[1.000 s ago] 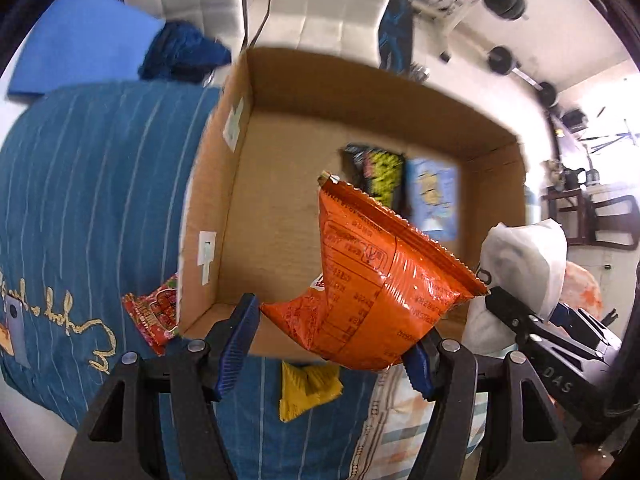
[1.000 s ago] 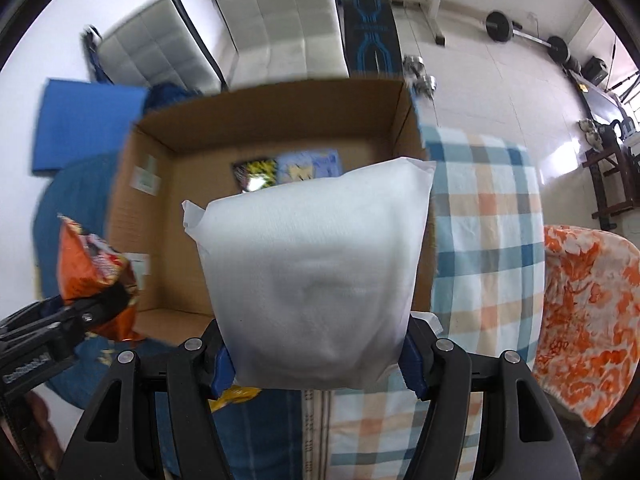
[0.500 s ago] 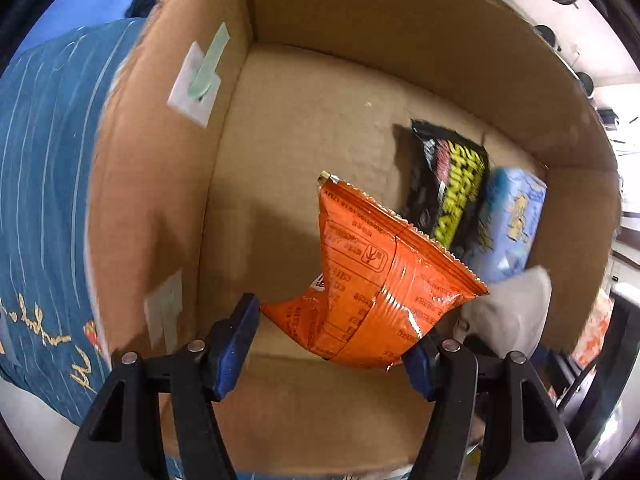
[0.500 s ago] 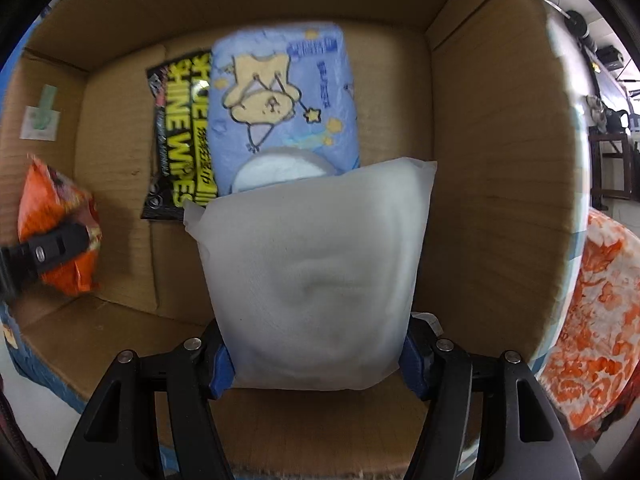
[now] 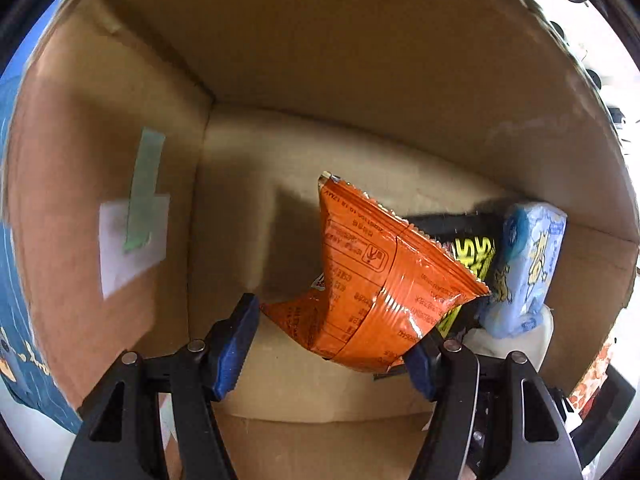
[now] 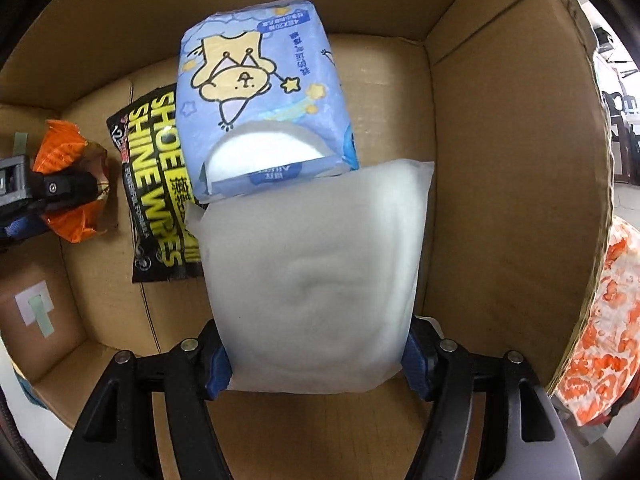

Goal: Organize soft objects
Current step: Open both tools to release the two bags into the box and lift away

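Observation:
Both grippers are inside a cardboard box [image 5: 360,48] [image 6: 512,168]. My left gripper [image 5: 334,344] is shut on an orange snack bag [image 5: 380,280], held low near the box's left wall; the bag also shows in the right wrist view [image 6: 68,184]. My right gripper [image 6: 316,360] is shut on a white soft pack [image 6: 316,272], held over the box floor by the right wall. A blue tissue pack [image 6: 264,92] [image 5: 528,272] and a black shoe-wipes pack [image 6: 160,184] [image 5: 472,252] lie on the box floor just beyond the white pack.
A white label with green tape [image 5: 136,232] [image 6: 36,308] sticks on the left box wall. Blue striped bedding [image 5: 12,240] lies outside left. An orange patterned cloth [image 6: 600,340] lies outside the right wall.
Both grippers have moved forward and down, from above the box edge deep into the box, each still holding its pack. The packs on the floor are now much closer.

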Motion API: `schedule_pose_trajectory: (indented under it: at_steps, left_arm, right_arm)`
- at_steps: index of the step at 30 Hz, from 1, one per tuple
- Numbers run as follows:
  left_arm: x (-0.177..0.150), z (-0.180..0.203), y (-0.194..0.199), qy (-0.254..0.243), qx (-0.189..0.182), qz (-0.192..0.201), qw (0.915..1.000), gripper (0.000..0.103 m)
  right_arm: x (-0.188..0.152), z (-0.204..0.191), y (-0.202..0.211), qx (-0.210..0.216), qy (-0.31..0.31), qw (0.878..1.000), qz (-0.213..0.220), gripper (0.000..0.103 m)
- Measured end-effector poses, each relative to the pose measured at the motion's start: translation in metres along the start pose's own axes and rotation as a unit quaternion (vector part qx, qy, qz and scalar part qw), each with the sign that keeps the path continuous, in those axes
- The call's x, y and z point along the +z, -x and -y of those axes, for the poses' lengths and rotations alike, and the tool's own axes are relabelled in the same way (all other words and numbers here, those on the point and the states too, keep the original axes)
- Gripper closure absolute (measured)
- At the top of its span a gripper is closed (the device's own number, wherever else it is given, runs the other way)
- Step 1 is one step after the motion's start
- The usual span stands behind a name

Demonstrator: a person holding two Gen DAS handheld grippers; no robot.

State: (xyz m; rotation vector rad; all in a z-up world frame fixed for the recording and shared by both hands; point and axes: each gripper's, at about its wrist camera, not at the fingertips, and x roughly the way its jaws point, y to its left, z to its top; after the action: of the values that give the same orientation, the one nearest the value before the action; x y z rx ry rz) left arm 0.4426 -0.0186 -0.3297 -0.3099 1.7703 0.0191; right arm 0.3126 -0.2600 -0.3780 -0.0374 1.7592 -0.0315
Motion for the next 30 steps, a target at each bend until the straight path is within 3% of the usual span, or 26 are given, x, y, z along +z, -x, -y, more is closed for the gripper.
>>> schedule_pose_trajectory:
  at_steps: [11, 16, 22, 24, 30]
  left_arm:
    - [0.005, 0.002, -0.003, -0.025, -0.001, -0.007, 0.9997, 0.037]
    - [0.009, 0.016, 0.004, -0.026, 0.003, -0.006, 0.9996, 0.034]
    - [0.001, 0.027, 0.023, -0.039, -0.009, 0.009, 0.9992, 0.019]
    - [-0.003, 0.030, 0.030, -0.042, -0.008, 0.015, 0.9990, 0.002]
    - [-0.028, 0.038, 0.057, -0.059, 0.006, 0.056, 0.9967, 0.001]
  right_arm:
    - [0.000, -0.009, -0.004, -0.005, 0.007, 1.000, -0.001, 0.029]
    - [0.005, -0.017, 0.008, 0.001, 0.011, 1.000, 0.004, 0.020]
    - [0.009, -0.033, 0.037, -0.006, 0.020, 1.000, 0.024, 0.005]
    - [0.009, -0.034, 0.048, -0.006, 0.021, 0.999, 0.029, 0.005]
    - [0.003, -0.038, 0.077, -0.005, 0.022, 0.998, 0.061, 0.000]
